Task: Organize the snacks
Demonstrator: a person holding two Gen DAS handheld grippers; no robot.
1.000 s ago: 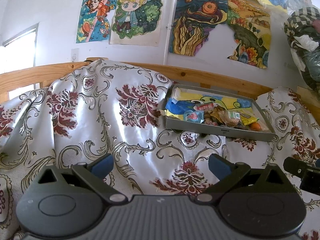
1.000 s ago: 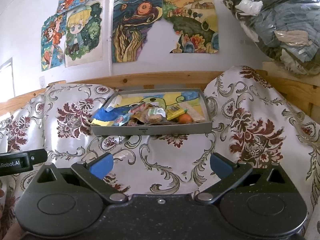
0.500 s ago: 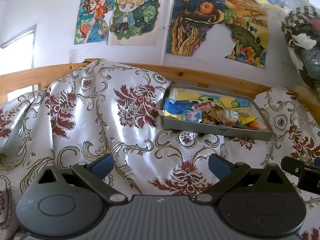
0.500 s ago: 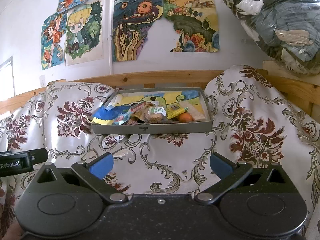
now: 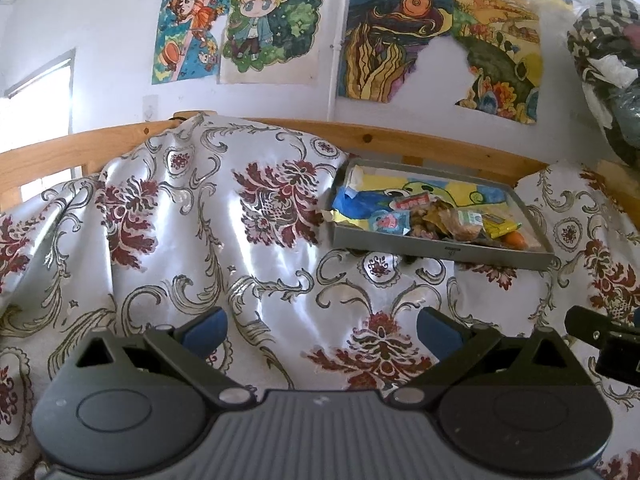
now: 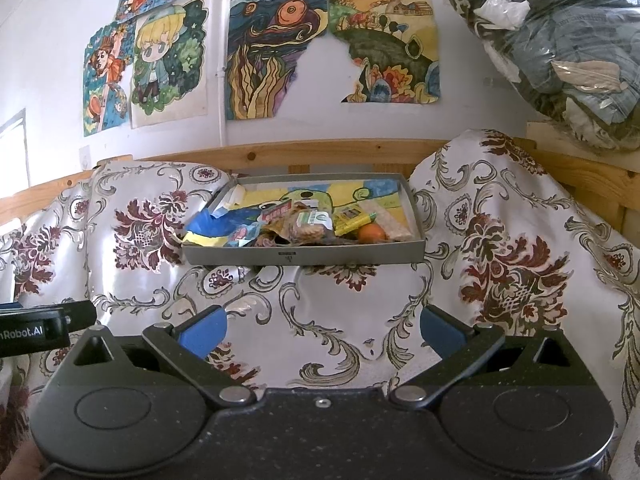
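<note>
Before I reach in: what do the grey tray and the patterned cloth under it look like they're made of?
Shallow grey rectangular tray: probably cardboard or thin board, judging by its matte, flat walls and crisp folded-looking corners; thin metal can't be ruled out. White floral-patterned cloth: a satin-like woven fabric, glossy, with bright highlights along soft folds, likely slippery.

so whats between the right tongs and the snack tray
Only bare flowered cloth: in the right wrist view nothing else lies between the open right tongs and the grey snack tray.
</note>
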